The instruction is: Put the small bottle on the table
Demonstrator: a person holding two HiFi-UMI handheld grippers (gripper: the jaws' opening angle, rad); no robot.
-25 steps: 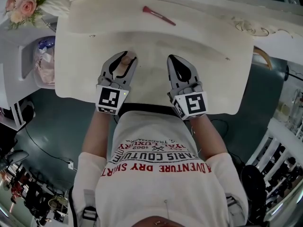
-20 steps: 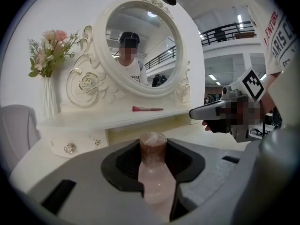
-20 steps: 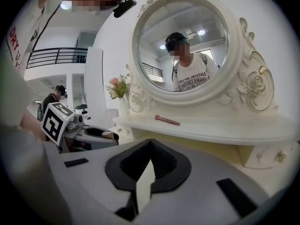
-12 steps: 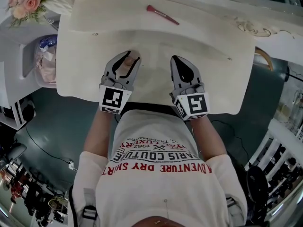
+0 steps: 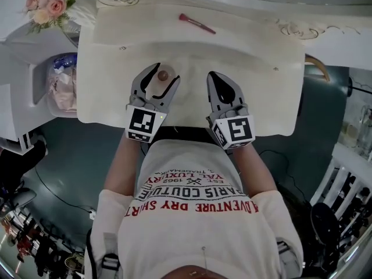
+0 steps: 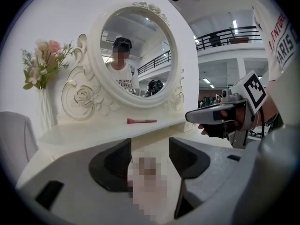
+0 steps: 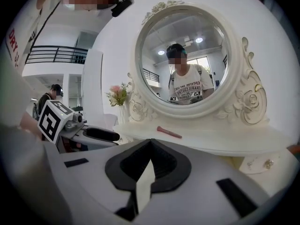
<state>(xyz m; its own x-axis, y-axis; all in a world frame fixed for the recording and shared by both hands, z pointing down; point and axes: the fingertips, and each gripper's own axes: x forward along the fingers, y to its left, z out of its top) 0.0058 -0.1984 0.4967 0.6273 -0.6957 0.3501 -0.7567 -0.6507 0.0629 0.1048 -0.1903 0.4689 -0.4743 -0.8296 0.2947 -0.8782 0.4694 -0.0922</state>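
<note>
now l tool (image 5: 161,75) jaws opening, small bottle (image 5: 163,74) between them on table (image 5: 256,68), r tool (image 5: 217,77) closed, empty

Both arms out front, side by side

The left hand-held gripper (image 5: 161,78) has its jaws opening, with the small bottle (image 5: 163,75) loose between them. The right hand-held gripper (image 5: 214,78) has its jaws pressed together and holds nothing. Bare forearms reach forward, marker cubes up.

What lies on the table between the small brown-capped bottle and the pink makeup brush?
Nothing: the head view shows only bare cream tabletop between the small brown-capped bottle and the pink makeup brush.
</note>
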